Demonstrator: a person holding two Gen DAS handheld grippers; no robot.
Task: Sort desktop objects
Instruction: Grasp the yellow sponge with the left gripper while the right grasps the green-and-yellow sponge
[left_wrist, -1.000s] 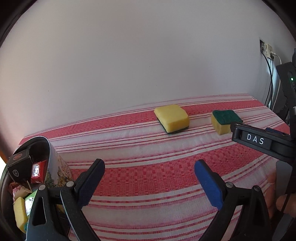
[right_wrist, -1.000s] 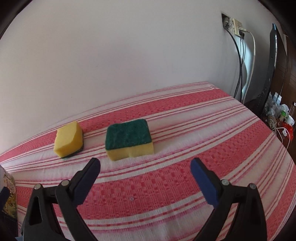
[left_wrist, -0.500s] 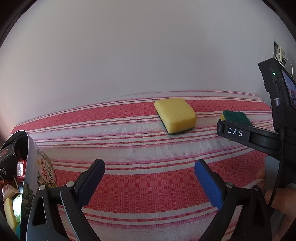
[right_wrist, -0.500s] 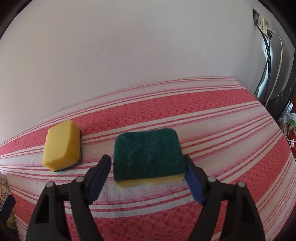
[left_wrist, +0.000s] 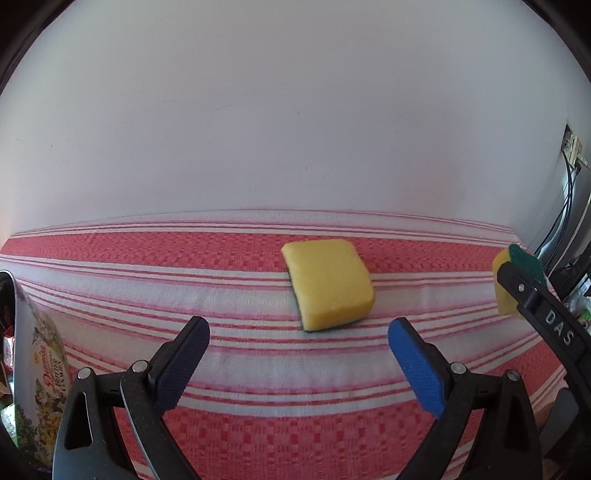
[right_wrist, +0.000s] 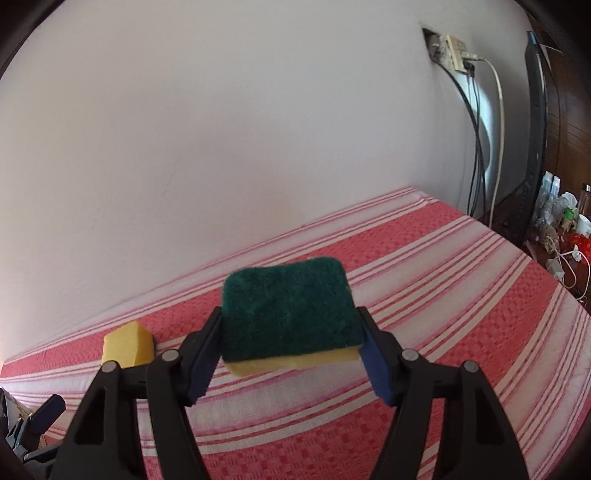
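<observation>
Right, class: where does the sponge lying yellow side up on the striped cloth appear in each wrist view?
Left wrist view: the yellow-side-up sponge lies centre-right, ahead of the open left tool.
Right wrist view: it sits lower left.
Shared landmark: the green-topped sponge clamped in the right tool.

A table covered in a red-and-white striped cloth (left_wrist: 258, 417) runs up against a plain pale wall. On it, toward the far side, a yellow sponge (left_wrist: 328, 282) lies flat with its green scouring face down against the fabric, set at a slight angle to the stripes. At the near left edge stands a printed floral tin (left_wrist: 35, 373), only partly in sight.
</observation>
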